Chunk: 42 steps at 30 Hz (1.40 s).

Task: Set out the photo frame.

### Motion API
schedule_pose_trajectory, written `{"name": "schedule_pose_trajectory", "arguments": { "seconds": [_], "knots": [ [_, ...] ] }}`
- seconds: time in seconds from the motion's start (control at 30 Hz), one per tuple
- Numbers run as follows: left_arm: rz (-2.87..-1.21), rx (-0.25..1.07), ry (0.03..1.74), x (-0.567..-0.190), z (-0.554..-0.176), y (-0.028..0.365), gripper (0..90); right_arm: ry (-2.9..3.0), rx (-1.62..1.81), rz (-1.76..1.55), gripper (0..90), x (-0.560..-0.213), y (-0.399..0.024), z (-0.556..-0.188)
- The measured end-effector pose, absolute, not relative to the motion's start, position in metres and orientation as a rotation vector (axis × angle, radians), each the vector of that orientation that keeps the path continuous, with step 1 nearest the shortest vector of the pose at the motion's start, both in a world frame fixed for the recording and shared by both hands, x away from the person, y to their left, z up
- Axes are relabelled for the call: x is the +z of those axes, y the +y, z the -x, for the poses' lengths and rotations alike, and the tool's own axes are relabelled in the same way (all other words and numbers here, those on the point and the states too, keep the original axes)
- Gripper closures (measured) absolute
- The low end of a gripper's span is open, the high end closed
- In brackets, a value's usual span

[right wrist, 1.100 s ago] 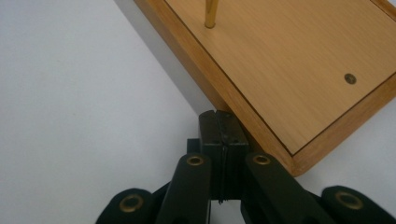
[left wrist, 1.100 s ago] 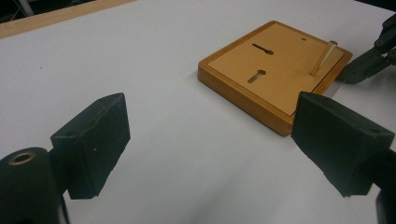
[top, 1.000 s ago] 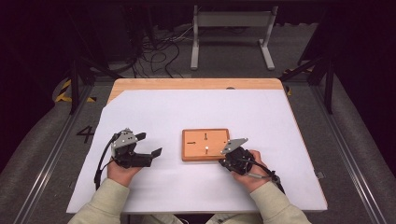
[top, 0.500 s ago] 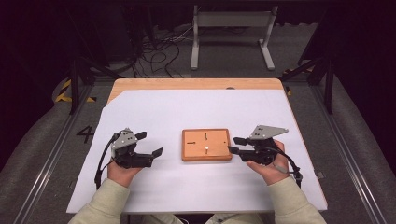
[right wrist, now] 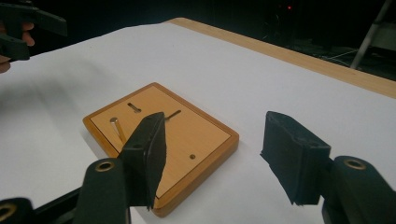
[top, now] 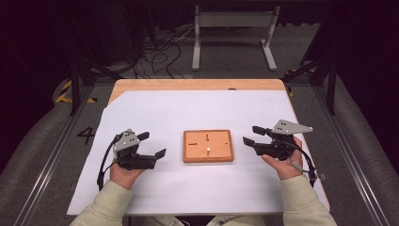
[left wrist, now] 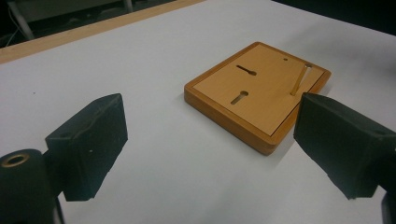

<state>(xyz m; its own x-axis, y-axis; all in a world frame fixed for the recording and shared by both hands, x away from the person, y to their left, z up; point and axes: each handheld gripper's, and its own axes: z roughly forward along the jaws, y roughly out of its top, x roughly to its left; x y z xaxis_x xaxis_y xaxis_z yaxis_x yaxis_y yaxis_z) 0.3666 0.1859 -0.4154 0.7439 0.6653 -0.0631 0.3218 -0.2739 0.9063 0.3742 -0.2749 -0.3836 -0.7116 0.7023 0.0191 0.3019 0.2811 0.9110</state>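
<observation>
Both tongs stand apart and empty: the right tongs [top: 251, 134], whose jaws have just been opening, hover just right of the wooden board [top: 208, 146]; the left tongs [top: 153, 144] wait left of it. The board lies flat mid-tabletop [top: 155, 110], a pin [right wrist: 118, 129] standing in its slot, apparently just released.

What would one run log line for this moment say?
left gripper: open, empty, left of board | right gripper: jaws just opened, empty, right of board | wooden board: flat on white sheet, peg standing in it
</observation>
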Motion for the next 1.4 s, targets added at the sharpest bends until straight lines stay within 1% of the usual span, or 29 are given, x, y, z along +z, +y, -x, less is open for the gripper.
{"name": "schedule_pose_trajectory", "arguments": {
  "seconds": [0.07,0.1,0.17,0.4,0.57,0.8,0.9,1.07,1.17,1.4],
  "knots": [
    [-1.87,0.391,0.741,-0.415,-0.368,0.183,10.5,2.168,1.412,-0.912,40.3,-0.384,-0.276,-0.375],
    [-1.876,0.406,0.717,-0.413,-0.368,0.182,12.9,2.164,1.409,-0.92,40.3,-0.384,-0.278,-0.375],
    [-1.875,0.405,0.68,-0.408,-0.369,0.173,14.4,2.159,1.414,-0.929,40.3,-0.384,-0.279,-0.375],
    [-1.892,0.367,0.637,-0.403,-0.373,0.153,13.1,2.157,1.412,-0.931,40.1,-0.382,-0.279,-0.373],
    [-1.887,0.335,0.591,-0.399,-0.378,0.133,15.8,2.147,1.414,-0.943,40.1,-0.381,-0.282,-0.372],
    [-1.894,0.314,0.559,-0.395,-0.381,0.112,15.9,2.144,1.401,-0.943,41.0,-0.38,-0.284,-0.371],
    [-1.882,0.297,0.554,-0.396,-0.382,0.105,15.9,2.146,1.403,-0.947,41.0,-0.381,-0.284,-0.371],
    [-1.868,0.263,0.542,-0.398,-0.385,0.094,18.4,2.149,1.404,-0.948,41.2,-0.381,-0.284,-0.371],
    [-1.86,0.202,0.579,-0.404,-0.391,0.085,20.9,2.152,1.398,-0.949,41.4,-0.382,-0.284,-0.371],
    [-1.893,0.171,0.589,-0.414,-0.393,0.069,24.3,2.151,1.406,-0.954,41.5,-0.382,-0.286,-0.369]
  ]
}}
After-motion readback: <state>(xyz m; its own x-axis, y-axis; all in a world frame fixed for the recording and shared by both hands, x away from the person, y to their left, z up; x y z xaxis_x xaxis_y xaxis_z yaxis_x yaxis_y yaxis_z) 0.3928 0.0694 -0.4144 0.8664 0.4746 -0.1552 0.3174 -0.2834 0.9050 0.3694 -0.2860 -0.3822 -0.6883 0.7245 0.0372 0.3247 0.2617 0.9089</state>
